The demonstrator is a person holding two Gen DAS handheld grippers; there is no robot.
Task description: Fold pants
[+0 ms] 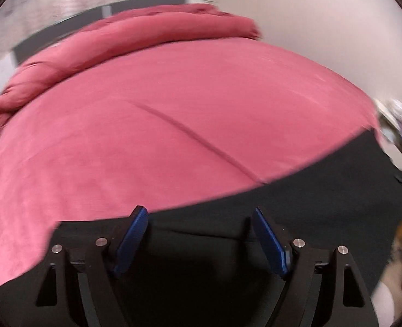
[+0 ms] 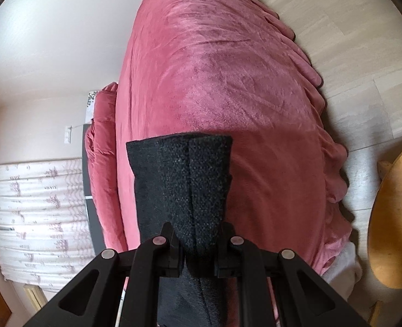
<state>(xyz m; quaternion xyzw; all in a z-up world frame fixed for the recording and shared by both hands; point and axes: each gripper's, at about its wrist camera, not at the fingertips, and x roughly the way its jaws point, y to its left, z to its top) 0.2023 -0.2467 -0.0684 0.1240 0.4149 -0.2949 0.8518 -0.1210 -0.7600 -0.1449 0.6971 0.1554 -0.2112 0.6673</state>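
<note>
Black pants point(image 2: 182, 185) over pink bedspread point(image 2: 228, 81), round wooden table point(image 2: 392, 218) nearby

Beyond the fingers point(image 1: 269, 239), motion blurs the bed cover point(image 1: 160, 136); between the other 2 fingers, pants point(image 2: 182, 179) hide both pads.

Pants point(image 2: 182, 179) coarse matt black knit; bedspread point(image 2: 228, 81) plush pink velvet.
</note>
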